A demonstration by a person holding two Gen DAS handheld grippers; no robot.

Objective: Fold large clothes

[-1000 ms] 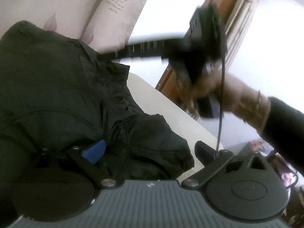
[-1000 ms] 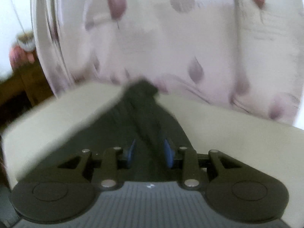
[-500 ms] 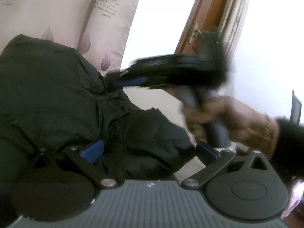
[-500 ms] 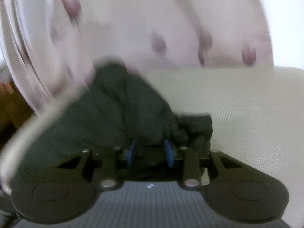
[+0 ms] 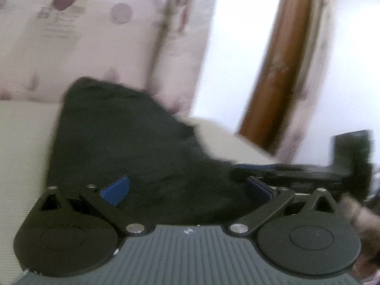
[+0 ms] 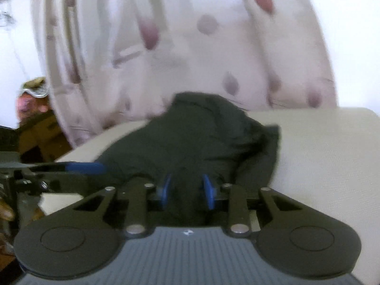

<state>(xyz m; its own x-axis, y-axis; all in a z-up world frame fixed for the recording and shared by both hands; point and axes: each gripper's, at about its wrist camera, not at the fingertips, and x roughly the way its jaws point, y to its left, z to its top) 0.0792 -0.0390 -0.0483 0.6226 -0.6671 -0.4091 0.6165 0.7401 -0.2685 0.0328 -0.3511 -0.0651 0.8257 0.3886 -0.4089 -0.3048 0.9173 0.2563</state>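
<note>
Since 1 s ago the right hand-held gripper [image 6: 185, 191] has swung down from above and now sits low beside the left hand-held gripper [image 5: 186, 190], its pads clamped on a bunch of the dark garment [image 5: 123, 137]. The left one's pads stand wide apart with cloth between them. The garment lies heaped on the cream tabletop [image 6: 327, 147], so a fold looks underway. The curtain [image 6: 190, 47] hangs close behind; nothing blocks the fold.
</note>
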